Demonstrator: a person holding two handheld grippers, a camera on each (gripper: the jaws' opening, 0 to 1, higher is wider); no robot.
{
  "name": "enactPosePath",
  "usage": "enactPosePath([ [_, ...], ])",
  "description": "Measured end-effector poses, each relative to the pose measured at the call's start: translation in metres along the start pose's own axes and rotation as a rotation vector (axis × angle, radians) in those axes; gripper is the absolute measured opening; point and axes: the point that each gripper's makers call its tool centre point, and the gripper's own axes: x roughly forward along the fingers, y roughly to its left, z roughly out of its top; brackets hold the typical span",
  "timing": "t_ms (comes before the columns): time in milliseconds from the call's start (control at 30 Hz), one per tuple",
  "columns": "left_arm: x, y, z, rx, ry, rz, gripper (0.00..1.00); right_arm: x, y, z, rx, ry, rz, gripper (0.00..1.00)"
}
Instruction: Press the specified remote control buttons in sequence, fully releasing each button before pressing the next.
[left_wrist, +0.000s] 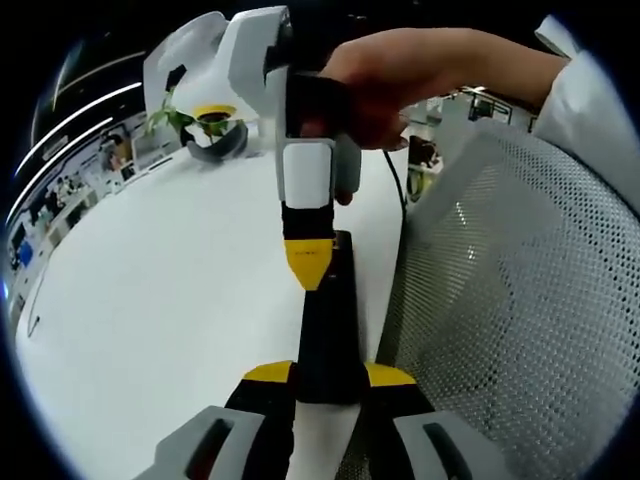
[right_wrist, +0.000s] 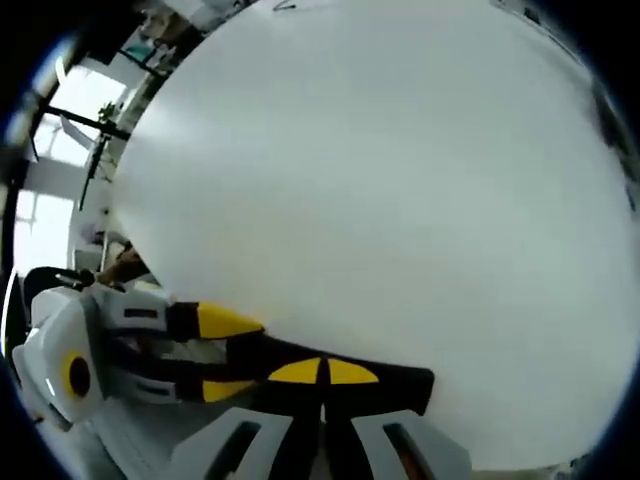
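- While the remote control (left_wrist: 328, 330) lies lengthwise on the white table (left_wrist: 170, 290), its near end sits clamped between the yellow-tipped jaws of the left gripper (left_wrist: 330, 380), which holds it steady
- In the right gripper view the same remote (right_wrist: 395, 385) runs as a dark bar across the bottom, with the left gripper (right_wrist: 225, 355) gripping one end from the left side
- The right gripper (left_wrist: 308, 265) comes down from above in the left gripper view, carried by a person's hand (left_wrist: 400, 80); its yellow tips are drawn together into one point resting on or just over the remote's upper face
- In its own view the right gripper (right_wrist: 322, 372) shows both yellow pads meeting with no gap, holding nothing, directly over the dark body
- Buttons cannot be made out: the face reads plain black in both views, so which key sits under the tip cannot be told
- Judgement: a press is in hand; whether the key is actually depressed cannot be told
- To do it well: push straight down along the tip, keep the left clamp firm so the remote does not slide, then lift fully clear before moving on
- Risk: an angled push may catch a neighbouring key
- Outward: a grey mesh chair back (left_wrist: 520, 300) at the table edge; a small potted plant (left_wrist: 200, 122) far across the table
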Motion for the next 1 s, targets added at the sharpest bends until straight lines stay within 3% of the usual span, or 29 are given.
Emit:
enactPosePath([
  [233, 0.000, 0.000, 0.000, 0.000, -0.001, -0.001, 0.24, 0.001, 0.000, 0.001, 0.003, 0.005, 0.003, 0.00],
  [400, 0.000, 0.000, 0.000, -0.004, 0.000, 0.001, 0.24, -0.001, 0.000, -0.001, 0.023, -0.023, 0.019, 0.00],
  [500, 0.000, 0.000, 0.000, -0.004, 0.001, 0.002, 0.24, -0.001, 0.002, -0.002, -0.006, -0.049, -0.010, 0.00],
  [733, -0.001, -0.001, 0.000, 0.000, 0.004, 0.000, 0.24, -0.004, 0.003, -0.012, 0.044, -0.003, 0.017, 0.00],
  [1000, 0.000, -0.001, 0.000, 0.002, 0.004, -0.001, 0.24, -0.005, 0.004, -0.018, 0.038, 0.014, 0.016, 0.00],
])
